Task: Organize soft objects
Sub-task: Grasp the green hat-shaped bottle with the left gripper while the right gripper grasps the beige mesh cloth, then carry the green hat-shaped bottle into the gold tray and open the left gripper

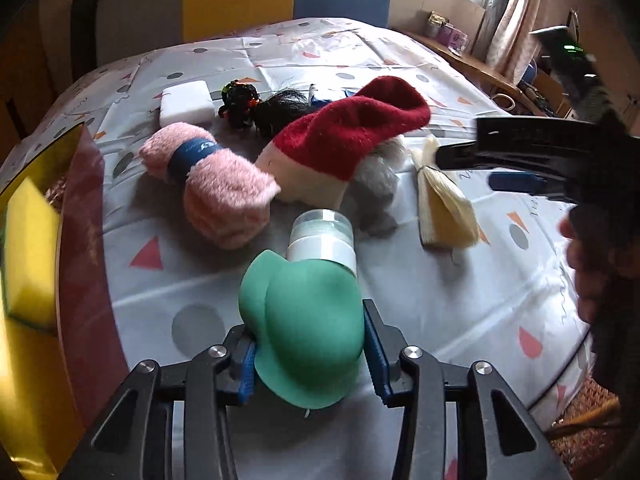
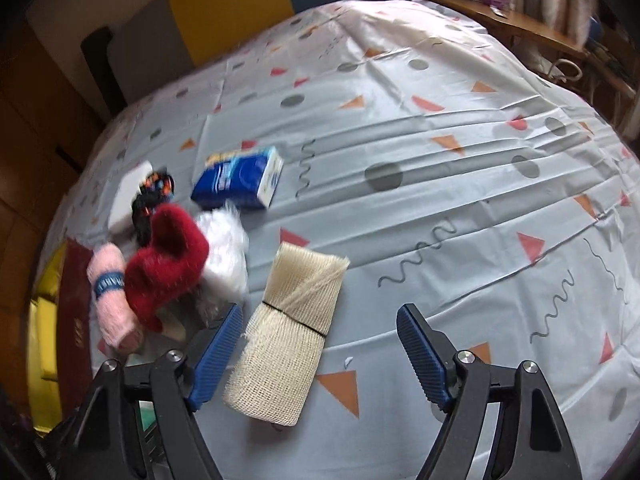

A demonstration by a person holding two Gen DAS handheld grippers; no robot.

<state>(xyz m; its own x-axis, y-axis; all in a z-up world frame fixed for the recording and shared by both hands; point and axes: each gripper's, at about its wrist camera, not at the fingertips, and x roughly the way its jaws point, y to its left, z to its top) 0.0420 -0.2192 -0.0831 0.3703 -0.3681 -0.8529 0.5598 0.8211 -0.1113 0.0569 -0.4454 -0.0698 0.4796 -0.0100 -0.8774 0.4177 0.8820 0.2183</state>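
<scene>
My left gripper (image 1: 310,354) is shut on a green soft bottle (image 1: 306,328) with a clear cap, just above the table. Beyond it lie a pink fluffy roll with a blue band (image 1: 208,178), a red-and-white fuzzy sock (image 1: 344,136) over a grey plush piece (image 1: 380,184), and a cream mesh bundle (image 1: 444,208). My right gripper (image 2: 320,348) is open above the near end of the cream mesh bundle (image 2: 288,332). It also shows in the left wrist view (image 1: 528,160). The red sock (image 2: 164,264) and pink roll (image 2: 110,292) lie left of it.
A red-and-gold box (image 1: 84,248) holding a yellow sponge (image 1: 28,252) stands at the left table edge. A white sponge (image 1: 186,102), black hair ties (image 1: 240,100) and a blue tissue pack (image 2: 240,178) lie farther back. The patterned tablecloth (image 2: 440,160) stretches right.
</scene>
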